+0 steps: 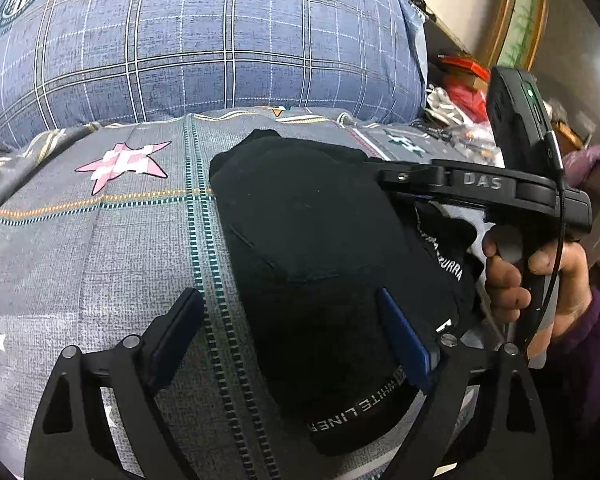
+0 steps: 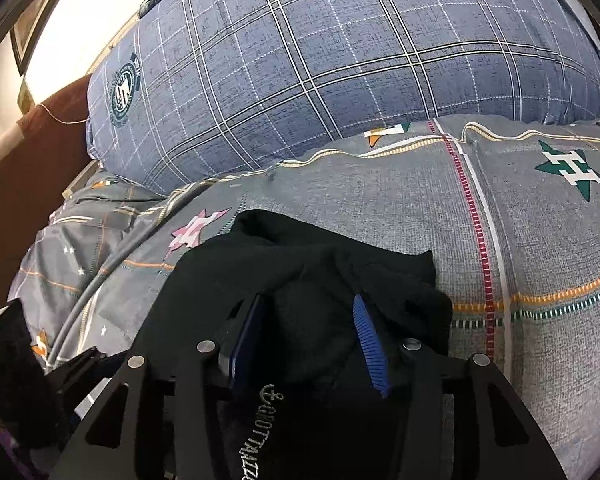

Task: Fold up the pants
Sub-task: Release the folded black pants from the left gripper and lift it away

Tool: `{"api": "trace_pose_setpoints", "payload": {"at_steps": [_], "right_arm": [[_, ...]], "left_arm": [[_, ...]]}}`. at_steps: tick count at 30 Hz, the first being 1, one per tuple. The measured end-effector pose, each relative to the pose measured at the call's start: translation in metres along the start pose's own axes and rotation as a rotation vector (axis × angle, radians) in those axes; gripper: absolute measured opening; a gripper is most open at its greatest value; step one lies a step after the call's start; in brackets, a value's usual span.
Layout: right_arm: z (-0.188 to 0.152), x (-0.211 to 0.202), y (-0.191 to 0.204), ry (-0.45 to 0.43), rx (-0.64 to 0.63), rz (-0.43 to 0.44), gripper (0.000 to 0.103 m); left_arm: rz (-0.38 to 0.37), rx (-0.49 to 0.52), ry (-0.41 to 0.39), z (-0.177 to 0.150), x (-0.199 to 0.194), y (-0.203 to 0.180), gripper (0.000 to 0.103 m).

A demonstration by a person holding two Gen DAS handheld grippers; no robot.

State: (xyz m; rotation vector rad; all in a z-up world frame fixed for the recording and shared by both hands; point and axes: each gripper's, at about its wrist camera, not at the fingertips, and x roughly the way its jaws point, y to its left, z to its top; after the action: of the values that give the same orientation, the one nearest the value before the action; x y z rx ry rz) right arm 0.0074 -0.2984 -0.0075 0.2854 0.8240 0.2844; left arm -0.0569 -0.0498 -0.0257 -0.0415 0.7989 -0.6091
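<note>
Black pants (image 1: 308,240), folded into a thick bundle, lie on a grey star-print bed cover (image 1: 100,260). White lettering shows on the waistband near me. My left gripper (image 1: 288,320) stands open wide over the bundle's left edge, one finger above the cover and the other above the cloth. In the right wrist view the same pants (image 2: 300,264) bunch up between the blue pads of my right gripper (image 2: 308,336), which is partly open with the ridged pad face bare. The right gripper (image 1: 392,178) reaches over the bundle's far right corner, held by a hand (image 1: 512,280).
A big blue plaid pillow (image 2: 340,60) rises behind the cover (image 2: 540,240). A grey cable (image 2: 112,268) runs across the bed at the left. Red boxes and loose clutter (image 1: 460,80) sit beyond the bed's right end.
</note>
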Motion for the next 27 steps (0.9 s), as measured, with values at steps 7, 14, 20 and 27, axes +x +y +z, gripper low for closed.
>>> {"api": "trace_pose_setpoints", "payload": {"at_steps": [7,14,20,27], "right_arm": [[0.011,-0.036,-0.025,-0.087,0.124,0.116,0.055],[0.012,-0.062,-0.048,-0.221,0.183,0.022,0.06],[0.014,-0.061,-0.035,-0.207,0.115,0.028,0.06],[0.008,-0.055,-0.002,-0.19,-0.034,0.043,0.06]], "left_arm": [[-0.028,-0.062,-0.083,0.009,-0.022,0.012,0.09],[0.172,-0.154,-0.18,0.016,-0.035,0.038,0.091],[0.303,-0.24,-0.099,0.01,-0.019,0.061,0.091],[0.377,-0.219,-0.037,0.004,-0.007,0.059,0.091]]}}
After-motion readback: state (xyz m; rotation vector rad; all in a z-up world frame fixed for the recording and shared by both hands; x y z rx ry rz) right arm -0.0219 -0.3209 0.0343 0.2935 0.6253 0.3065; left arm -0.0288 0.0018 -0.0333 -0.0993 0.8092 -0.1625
